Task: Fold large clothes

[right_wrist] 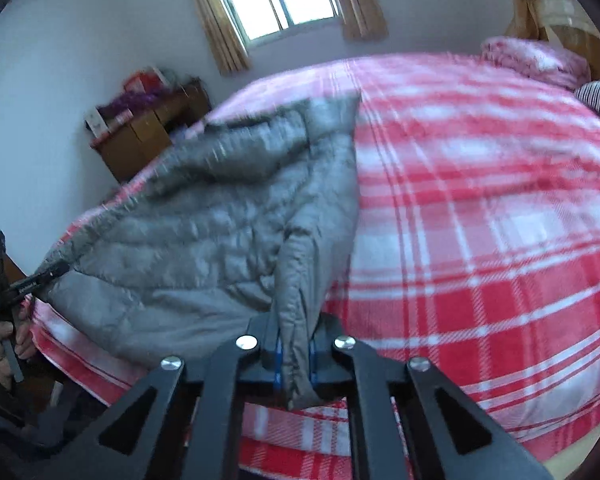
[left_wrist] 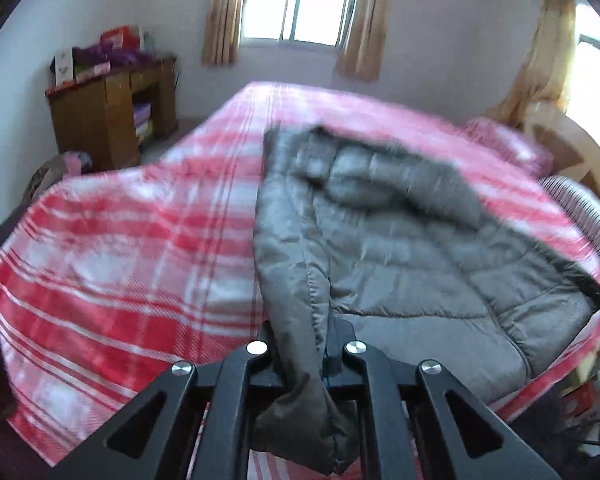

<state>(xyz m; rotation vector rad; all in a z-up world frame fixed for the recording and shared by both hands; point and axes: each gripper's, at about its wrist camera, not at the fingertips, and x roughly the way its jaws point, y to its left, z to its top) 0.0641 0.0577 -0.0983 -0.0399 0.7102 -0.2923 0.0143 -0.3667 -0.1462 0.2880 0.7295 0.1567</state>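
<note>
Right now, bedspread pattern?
Red, pink and white plaid bedspread; clearest in the right wrist view.

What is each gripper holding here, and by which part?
Both grip the grey padded jacket: left gripper and right gripper each pinch a bunched edge.

— What do you see past the work?
— You face a red-and-white plaid bedspread (left_wrist: 112,240) covering the bed, and a pink pillow (left_wrist: 508,140) near the wooden headboard (left_wrist: 572,152).
— And against the wall?
— You have a cluttered brown wooden cabinet (left_wrist: 100,120) and a window (left_wrist: 300,0) flanked by tan curtains (left_wrist: 222,12).
</note>
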